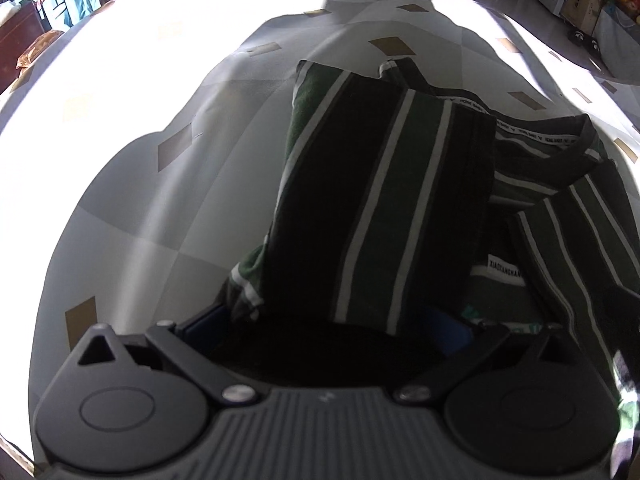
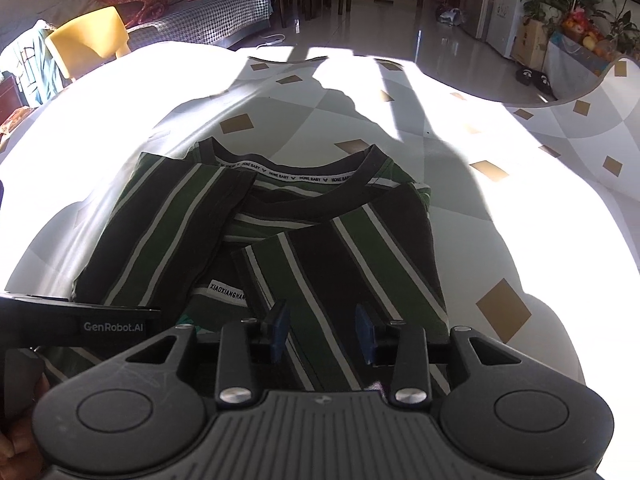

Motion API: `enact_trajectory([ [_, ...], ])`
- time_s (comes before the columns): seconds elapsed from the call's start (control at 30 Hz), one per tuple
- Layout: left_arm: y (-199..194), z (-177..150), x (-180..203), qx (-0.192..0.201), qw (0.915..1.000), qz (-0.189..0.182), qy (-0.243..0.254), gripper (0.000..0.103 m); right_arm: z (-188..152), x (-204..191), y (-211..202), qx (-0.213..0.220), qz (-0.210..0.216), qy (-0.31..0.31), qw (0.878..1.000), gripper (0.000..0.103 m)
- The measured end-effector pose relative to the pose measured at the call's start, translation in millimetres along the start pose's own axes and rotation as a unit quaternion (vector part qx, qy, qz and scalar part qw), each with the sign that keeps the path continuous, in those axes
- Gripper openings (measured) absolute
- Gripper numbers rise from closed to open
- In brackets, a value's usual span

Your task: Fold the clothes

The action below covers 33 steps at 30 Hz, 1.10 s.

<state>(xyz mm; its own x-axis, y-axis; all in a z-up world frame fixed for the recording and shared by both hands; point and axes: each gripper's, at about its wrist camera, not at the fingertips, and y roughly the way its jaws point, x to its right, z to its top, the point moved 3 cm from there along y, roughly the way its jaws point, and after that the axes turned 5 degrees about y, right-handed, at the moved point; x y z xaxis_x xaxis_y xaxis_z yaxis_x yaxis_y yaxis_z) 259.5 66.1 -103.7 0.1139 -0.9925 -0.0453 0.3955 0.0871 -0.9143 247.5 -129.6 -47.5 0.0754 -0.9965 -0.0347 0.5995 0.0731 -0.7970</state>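
A dark green, black and white striped shirt (image 2: 168, 220) lies flat on the table, collar (image 2: 304, 178) at the far end. Both side panels are folded inward over its middle. In the left wrist view the left folded panel (image 1: 384, 200) runs from the collar down between the fingers of my left gripper (image 1: 328, 324); its blue pads stand wide apart, open. My right gripper (image 2: 323, 332) hovers over the near end of the right folded panel (image 2: 360, 264), its blue pads apart and not pressing the cloth. The left gripper's body (image 2: 80, 320) shows beside it.
The table wears a white and grey cloth with tan diamonds (image 2: 504, 312), partly in glaring sun. Its curved far-right edge (image 2: 560, 100) drops to the floor. A yellow chair (image 2: 88, 40) and a sofa (image 2: 208, 16) stand beyond the far left. A hand (image 2: 16, 440) shows at lower left.
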Motion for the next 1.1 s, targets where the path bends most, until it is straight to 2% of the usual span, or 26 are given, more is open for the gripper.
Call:
enact_trajectory([
  [0.33,-11,-8,22,0.016,0.9989,0.008,0.043,0.103,-5,34,2,-0.009,-0.027,0.034,0.999,0.038],
  [0.5,-20,-8,26,0.029,0.9985,0.006,0.047,0.103,-5,53,6,-0.014,-0.036,0.069,0.997,0.04],
  [0.63,-22,-7,25,0.034,0.9984,0.01,0.045,0.103,-11,71,14,-0.034,-0.032,0.109,0.993,0.041],
  [0.73,-18,-8,25,0.022,0.9988,0.014,0.042,0.103,-17,77,21,-0.053,-0.019,0.131,0.99,0.041],
  [0.87,-15,-9,25,0.019,0.999,0.014,0.039,0.103,-20,68,24,-0.045,-0.026,0.101,0.993,0.042],
  [0.9,-14,-9,24,0.018,0.999,0.014,0.038,0.103,-20,64,24,-0.042,-0.029,0.09,0.995,0.04],
  [0.93,-14,-9,24,0.017,0.9991,0.014,0.037,0.103,-21,61,25,-0.038,-0.031,0.082,0.995,0.034],
  [1.0,-13,-8,23,0.015,0.9992,0.013,0.034,0.103,-20,56,25,-0.034,-0.03,0.07,0.996,0.017],
  [1.1,-12,-8,22,0.012,0.9994,0.011,0.03,0.103,-18,54,25,-0.035,-0.029,0.074,0.996,0.01],
])
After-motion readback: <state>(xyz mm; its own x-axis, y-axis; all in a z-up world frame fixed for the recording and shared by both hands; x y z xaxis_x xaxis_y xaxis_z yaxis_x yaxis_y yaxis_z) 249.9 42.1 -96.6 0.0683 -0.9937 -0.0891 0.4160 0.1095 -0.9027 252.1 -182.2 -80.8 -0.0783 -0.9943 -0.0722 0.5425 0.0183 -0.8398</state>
